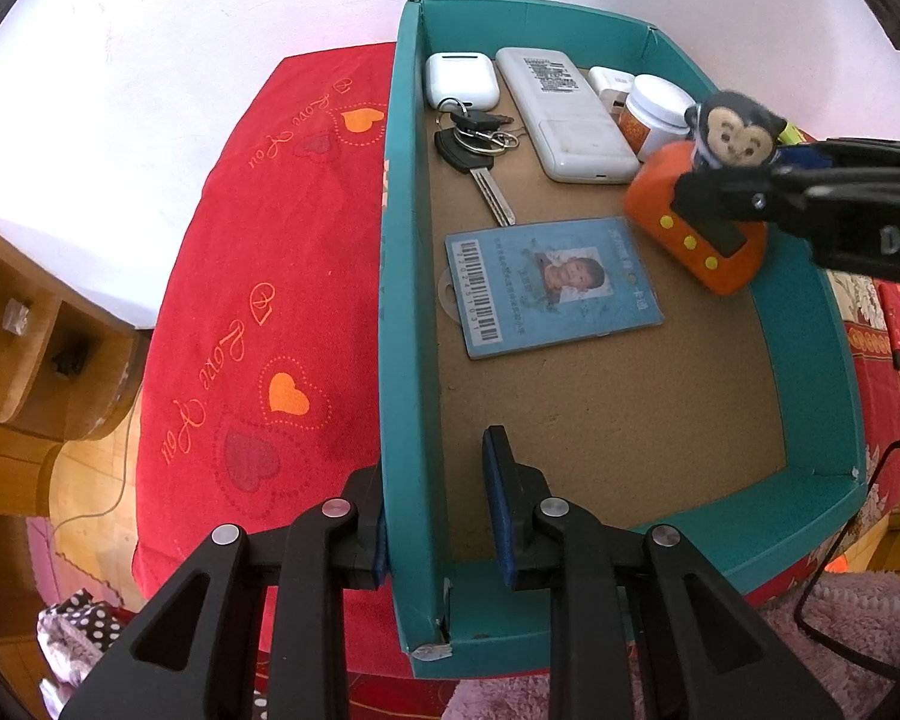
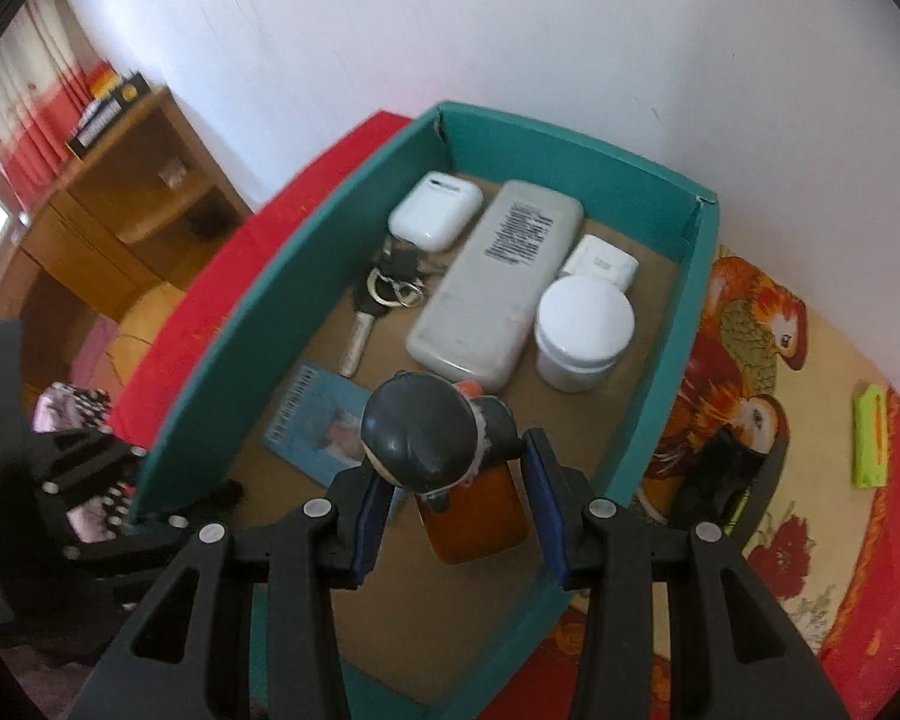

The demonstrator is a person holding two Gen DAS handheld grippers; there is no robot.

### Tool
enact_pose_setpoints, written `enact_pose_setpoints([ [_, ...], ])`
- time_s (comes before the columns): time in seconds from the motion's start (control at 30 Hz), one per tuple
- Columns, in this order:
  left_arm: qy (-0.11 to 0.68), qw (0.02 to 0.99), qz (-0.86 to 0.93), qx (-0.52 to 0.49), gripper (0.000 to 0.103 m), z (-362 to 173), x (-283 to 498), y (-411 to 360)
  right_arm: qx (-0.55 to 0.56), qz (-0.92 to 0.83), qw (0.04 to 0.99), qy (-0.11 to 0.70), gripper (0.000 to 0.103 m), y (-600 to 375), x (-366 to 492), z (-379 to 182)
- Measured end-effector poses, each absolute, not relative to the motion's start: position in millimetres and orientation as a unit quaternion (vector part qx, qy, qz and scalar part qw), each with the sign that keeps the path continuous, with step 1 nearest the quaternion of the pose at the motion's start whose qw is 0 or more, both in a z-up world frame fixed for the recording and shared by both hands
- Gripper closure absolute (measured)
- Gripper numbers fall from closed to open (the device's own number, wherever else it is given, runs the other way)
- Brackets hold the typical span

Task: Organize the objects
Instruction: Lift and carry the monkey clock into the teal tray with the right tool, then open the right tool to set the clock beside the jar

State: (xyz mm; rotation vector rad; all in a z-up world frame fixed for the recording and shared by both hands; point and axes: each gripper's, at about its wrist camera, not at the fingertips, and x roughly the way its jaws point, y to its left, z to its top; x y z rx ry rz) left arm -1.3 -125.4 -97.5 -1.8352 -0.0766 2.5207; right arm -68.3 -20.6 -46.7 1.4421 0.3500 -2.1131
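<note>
An orange toy [image 2: 480, 510] with a dark monkey head [image 1: 732, 129] hangs tilted over the right side of the teal box [image 1: 804, 300]. My right gripper [image 2: 457, 510] is shut on it, and the same gripper [image 1: 744, 180] reaches in from the right in the left wrist view. My left gripper [image 1: 438, 516] is shut on the box's left wall near its front corner. On the cardboard floor lie a blue ID card [image 1: 552, 285], keys [image 1: 474, 144], a white earbud case [image 1: 462, 79], a white remote [image 1: 564, 114], a white jar [image 2: 582, 330] and a white charger [image 2: 603, 261].
The box rests on a red cloth with hearts [image 1: 258, 300]; a bird-patterned spread [image 2: 750, 330] lies to its right with a green object [image 2: 870, 432] on it. A wooden shelf unit [image 2: 132, 192] stands at the left by the white wall. A black cable [image 1: 840, 540] loops at the front right.
</note>
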Motion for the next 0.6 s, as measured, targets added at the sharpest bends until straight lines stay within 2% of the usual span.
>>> enact_pose_setpoints([
  [0.27,-0.025,0.011,0.808,-0.588,0.078,-97.7,-1.0,-125.2,0.53,-0.794,0.24,0.177,0.061,-27.3,-72.1,-56.7],
  [0.6,-0.025,0.011,0.808,-0.588,0.078,-97.6,-0.6,-125.5,0.531,-0.794,0.249,0.16,0.061,-19.6,-72.7,-54.4],
])
